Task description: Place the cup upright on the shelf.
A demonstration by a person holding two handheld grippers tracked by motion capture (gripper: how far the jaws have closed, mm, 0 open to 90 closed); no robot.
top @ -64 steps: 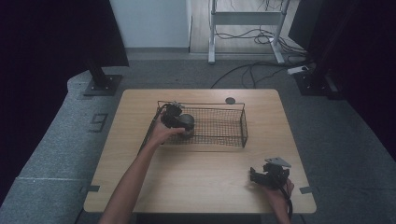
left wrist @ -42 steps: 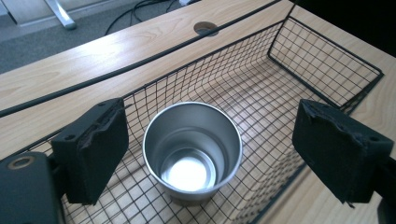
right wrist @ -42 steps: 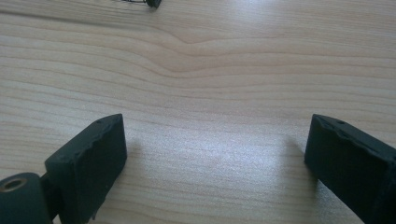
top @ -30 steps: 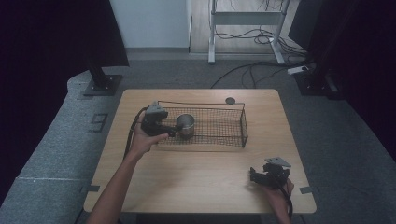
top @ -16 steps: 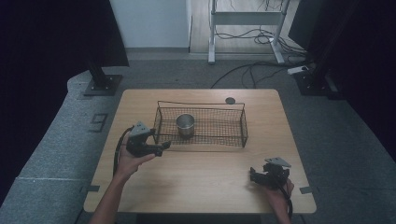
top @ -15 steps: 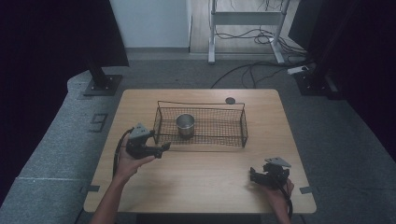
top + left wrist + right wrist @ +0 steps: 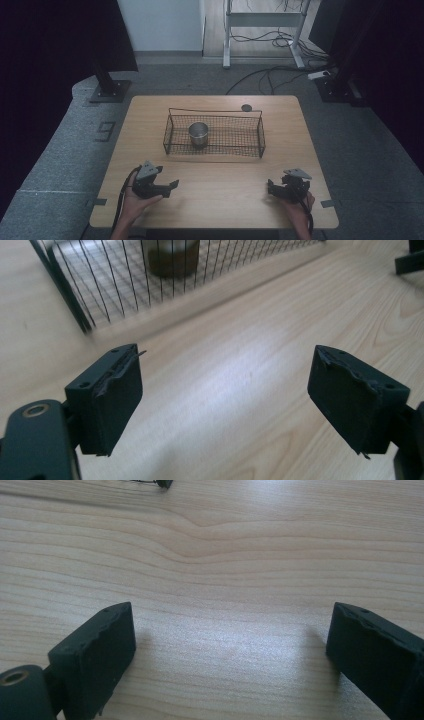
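- Metal cup (image 7: pixel 198 134) now upright inside wire basket (image 7: pixel 215 148), left end, released.
- Left gripper (image 7: pixel 170 187) pulled back from basket to near table (image 7: pixel 225 200) edge, jaws spread wide, empty.
- Right gripper (image 7: pixel 270 186) unmoved near front right, jaws likewise apart, empty.
- Placement apparently done.

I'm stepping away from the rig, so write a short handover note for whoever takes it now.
Left gripper: open, holding nothing, low over the table's near left part.
Right gripper: open, holding nothing, near right part.
Metal cup: upright inside the wire basket, toward its left end.
Small dark disc: on the table behind the basket, untouched.
Done: cup is in the basket.
Left: nothing obvious; perhaps the disc.
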